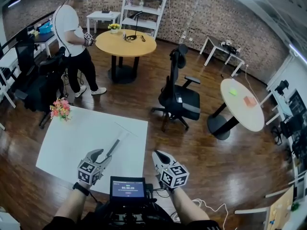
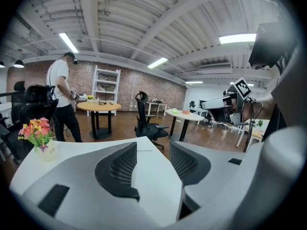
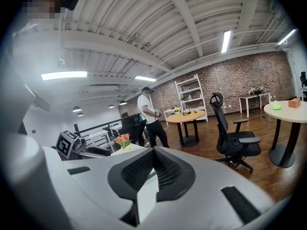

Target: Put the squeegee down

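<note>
The squeegee (image 1: 116, 144) lies flat on the white table (image 1: 72, 143), dark handle towards me and pale blade further out. My left gripper (image 1: 100, 153) hovers just behind the handle's near end, its jaws wide open. In the left gripper view the left gripper (image 2: 149, 163) has only bare tabletop between its ribbed pads (image 2: 123, 164). My right gripper (image 1: 159, 155) is off the table's right edge, over the wooden floor. In its own view the right gripper (image 3: 153, 153) has its jaw tips meeting with nothing in them.
A vase of flowers (image 1: 60, 109) stands at the table's far left corner. A black office chair (image 1: 178, 97) is beyond the table to the right. A person (image 1: 72, 32) stands by a round wooden table (image 1: 125, 43). A small screen (image 1: 127, 188) sits at my chest.
</note>
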A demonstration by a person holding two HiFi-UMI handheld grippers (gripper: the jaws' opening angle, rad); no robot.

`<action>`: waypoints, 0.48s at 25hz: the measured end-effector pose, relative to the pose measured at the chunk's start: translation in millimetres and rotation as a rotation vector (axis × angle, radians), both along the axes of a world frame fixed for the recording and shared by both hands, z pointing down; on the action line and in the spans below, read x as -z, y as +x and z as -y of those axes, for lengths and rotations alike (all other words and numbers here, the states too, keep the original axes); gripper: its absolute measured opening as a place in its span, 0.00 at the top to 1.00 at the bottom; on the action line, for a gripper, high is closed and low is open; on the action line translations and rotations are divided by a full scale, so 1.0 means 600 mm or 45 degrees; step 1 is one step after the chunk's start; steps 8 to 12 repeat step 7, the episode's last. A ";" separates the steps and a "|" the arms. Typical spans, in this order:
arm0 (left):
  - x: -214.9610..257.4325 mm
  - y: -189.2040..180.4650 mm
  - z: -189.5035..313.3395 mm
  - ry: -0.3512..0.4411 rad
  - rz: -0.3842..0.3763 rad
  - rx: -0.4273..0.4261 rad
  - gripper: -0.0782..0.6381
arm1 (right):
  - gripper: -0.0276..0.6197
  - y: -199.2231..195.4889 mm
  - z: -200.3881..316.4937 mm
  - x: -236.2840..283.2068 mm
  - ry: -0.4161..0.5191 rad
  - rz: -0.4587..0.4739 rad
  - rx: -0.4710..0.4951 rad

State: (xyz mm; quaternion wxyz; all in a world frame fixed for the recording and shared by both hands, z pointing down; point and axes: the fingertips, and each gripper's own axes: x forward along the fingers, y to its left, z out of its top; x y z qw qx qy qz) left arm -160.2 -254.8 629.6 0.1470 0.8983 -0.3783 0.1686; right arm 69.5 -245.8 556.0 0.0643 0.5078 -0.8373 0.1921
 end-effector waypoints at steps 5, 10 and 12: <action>-0.001 0.006 -0.005 0.001 0.007 -0.002 0.58 | 0.93 0.000 -0.003 0.001 -0.002 0.007 0.006; -0.004 0.006 -0.007 -0.001 0.006 -0.002 0.58 | 0.93 0.001 -0.005 -0.001 -0.004 0.007 0.006; -0.004 0.006 -0.007 -0.001 0.006 -0.002 0.58 | 0.93 0.001 -0.005 -0.001 -0.004 0.007 0.006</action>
